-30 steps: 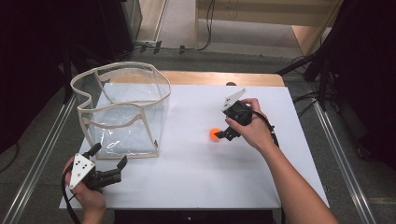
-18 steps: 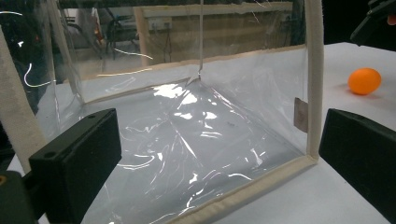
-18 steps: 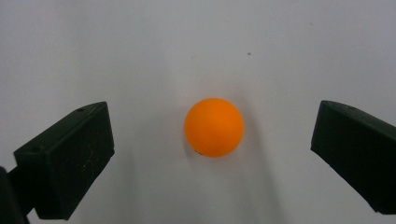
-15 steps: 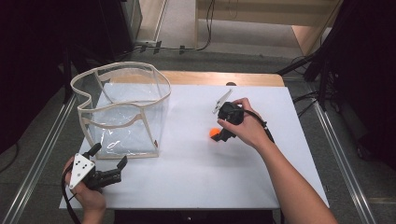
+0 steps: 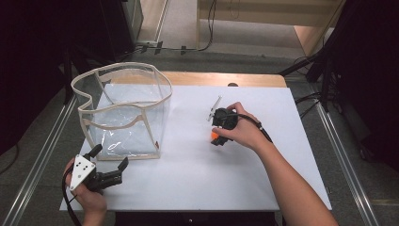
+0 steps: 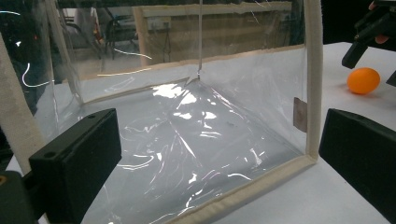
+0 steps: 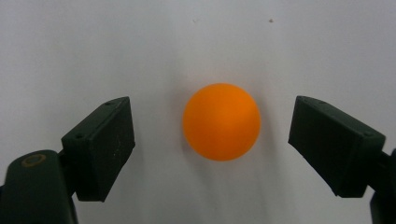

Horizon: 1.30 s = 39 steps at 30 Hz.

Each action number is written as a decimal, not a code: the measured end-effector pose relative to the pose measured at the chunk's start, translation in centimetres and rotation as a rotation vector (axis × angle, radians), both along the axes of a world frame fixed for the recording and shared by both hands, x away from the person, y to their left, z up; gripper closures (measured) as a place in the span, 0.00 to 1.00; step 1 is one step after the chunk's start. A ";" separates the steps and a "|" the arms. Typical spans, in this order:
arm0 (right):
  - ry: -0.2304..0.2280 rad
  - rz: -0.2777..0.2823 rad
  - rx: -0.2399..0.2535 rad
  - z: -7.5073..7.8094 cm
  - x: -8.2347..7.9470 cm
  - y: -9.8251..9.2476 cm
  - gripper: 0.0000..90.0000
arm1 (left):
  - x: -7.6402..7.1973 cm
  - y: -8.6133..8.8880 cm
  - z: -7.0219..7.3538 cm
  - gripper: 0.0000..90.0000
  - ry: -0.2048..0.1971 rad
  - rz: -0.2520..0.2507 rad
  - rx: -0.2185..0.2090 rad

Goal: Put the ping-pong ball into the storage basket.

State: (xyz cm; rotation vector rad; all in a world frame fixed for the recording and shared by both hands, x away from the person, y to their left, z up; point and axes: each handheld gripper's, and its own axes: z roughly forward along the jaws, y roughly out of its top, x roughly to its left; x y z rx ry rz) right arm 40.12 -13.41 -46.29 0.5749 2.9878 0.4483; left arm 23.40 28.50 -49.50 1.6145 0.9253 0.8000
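Ball: we see a small orange ball [image 7: 221, 121] resting on the white table [image 5: 197, 179], round and matte.
Position: we spot it right of the clear bag [image 5: 124, 110], apart from it.
Bag: we note it standing upright, open-topped, cream-edged, empty.

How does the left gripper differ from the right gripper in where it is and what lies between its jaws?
The left gripper sits at the near left of the table, facing the clear bag; the right gripper is at mid-table, pointing down. Nothing lies between the left jaws, while the right jaws straddle the orange ball without touching it. Both are open and hand-held.
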 end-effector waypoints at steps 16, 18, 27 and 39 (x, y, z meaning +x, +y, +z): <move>0.001 -0.023 -0.038 -0.4 0.5 0.2 0.36 | 0.0 0.0 0.0 0.00 0.002 -0.003 0.000; 0.004 -0.020 -0.035 -0.5 0.5 0.2 0.38 | 0.0 0.0 0.0 0.00 0.002 -0.003 0.000; 0.012 -0.010 -0.050 -0.7 0.7 0.3 0.42 | 0.0 0.0 0.0 0.00 0.003 -0.003 0.001; 0.039 0.008 -0.067 -0.9 0.9 0.5 0.50 | 0.0 0.0 0.0 0.00 0.003 -0.003 -0.001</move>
